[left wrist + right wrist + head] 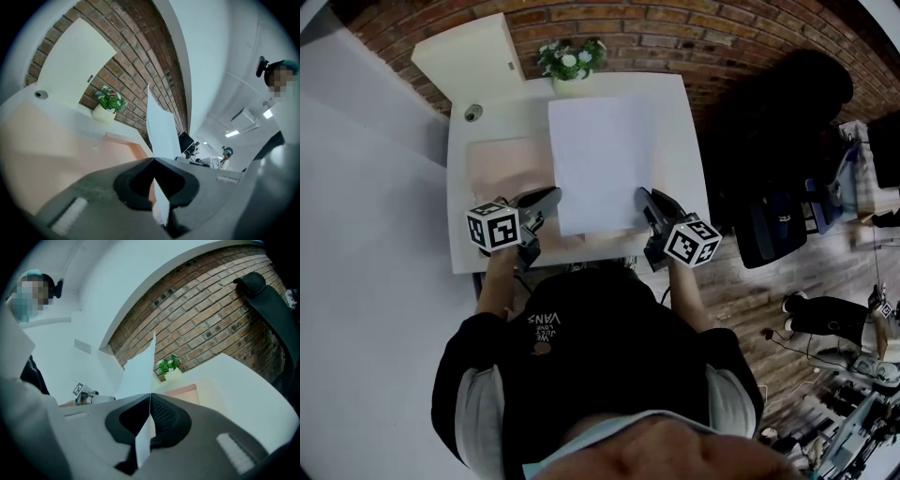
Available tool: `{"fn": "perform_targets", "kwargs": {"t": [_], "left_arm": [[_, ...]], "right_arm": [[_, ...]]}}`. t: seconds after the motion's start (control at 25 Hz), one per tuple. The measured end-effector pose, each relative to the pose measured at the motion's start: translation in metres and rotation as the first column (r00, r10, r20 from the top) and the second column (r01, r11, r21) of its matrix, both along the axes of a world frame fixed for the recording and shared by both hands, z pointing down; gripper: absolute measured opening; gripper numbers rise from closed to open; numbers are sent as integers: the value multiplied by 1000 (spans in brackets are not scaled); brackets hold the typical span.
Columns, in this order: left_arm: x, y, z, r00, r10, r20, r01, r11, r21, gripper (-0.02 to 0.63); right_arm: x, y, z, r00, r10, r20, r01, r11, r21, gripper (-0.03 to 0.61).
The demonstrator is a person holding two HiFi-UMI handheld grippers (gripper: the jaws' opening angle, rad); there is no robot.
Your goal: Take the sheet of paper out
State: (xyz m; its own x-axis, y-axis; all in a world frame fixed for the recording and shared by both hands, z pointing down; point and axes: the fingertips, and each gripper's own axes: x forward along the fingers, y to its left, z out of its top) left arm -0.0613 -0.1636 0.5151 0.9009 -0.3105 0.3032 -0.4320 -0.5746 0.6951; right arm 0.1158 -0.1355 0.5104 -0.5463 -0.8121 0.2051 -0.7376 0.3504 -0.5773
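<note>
Two-handed lift at the desk: the sheet of paper [600, 159] hangs btwn two clamps. The left hand-held gripper [546, 199] is closed tight on the sheet's near-left corner, and the right hand-held gripper [645, 199] is closed the same way on the near-right corner. Each gripper view shows the thin white edge pinched right where the jaws meet.

The sheet stretches away from the person over the white surface [675, 122], covering the right part of a pale pink pad [506, 164]. Its far edge ends just short of the potted plant [572, 58]. From the gripper views it looks raised off the surface, but whether the far edge touches down can't be told.

Judged stage: paper gripped and apparently free, w/ the carry-off left to do.

Doing it well, in brief:
- Move both hands as one, same height and same pace, so the sheet isn't skewed or creased.
- Hold the gap btwn the grippers steady. Pulling apart risks a tear at the corners, and closing in makes the sheet buckle.
- Lift first, then draw back toward the body, w/ the far edge kept clear of the plant and the pad.
- No wrist roll, since thin paper twists fast.
</note>
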Motion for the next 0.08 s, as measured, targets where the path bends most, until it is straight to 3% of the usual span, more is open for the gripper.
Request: {"fn": "perform_targets", "kwargs": {"t": [0.08], "left_arm": [[0,-1,1,1000,2,0,-2,1000,-1,0]], "right_arm": [[-1,0,1,1000,2,0,-2,1000,-2,0]]}}
